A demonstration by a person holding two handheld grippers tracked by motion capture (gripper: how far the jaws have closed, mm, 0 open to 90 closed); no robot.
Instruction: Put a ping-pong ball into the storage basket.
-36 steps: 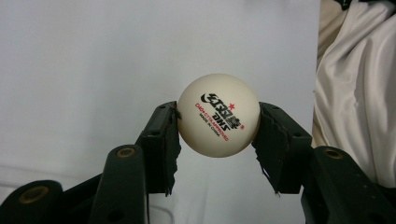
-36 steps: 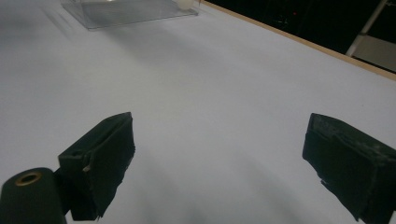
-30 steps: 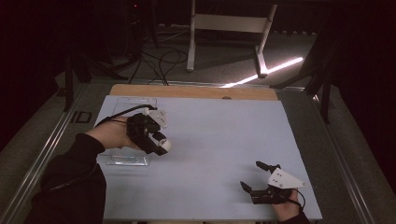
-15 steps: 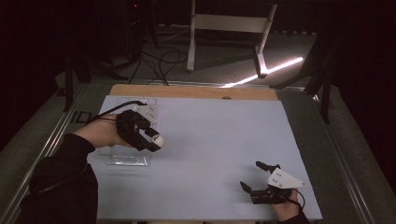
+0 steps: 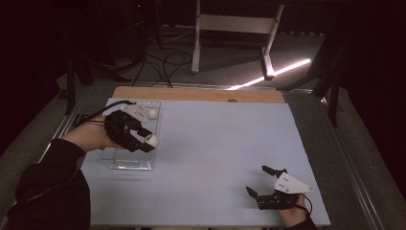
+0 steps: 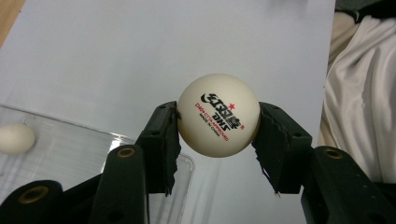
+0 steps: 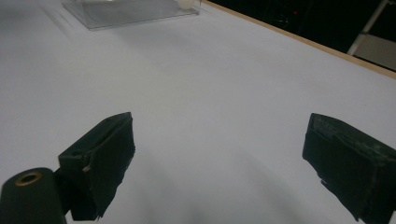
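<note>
Left hand-held gripper (image 6: 217,122) clamped on a white ball (image 6: 218,114), one pad on each side, printed logo facing the camera. In the high view the left hand-held gripper (image 5: 143,140) held the ball (image 5: 152,140) over the right edge of the clear tray (image 5: 128,163) at the counter's (image 5: 215,143) left side. Whether it touched the tray, can't tell. Second ball (image 5: 152,114) lay at the tray's far end, apart from the held one. Right hand-held gripper (image 5: 261,182) rested near the counter's front right, jaws spread wide, nothing between them; tray was well apart from it.
</note>
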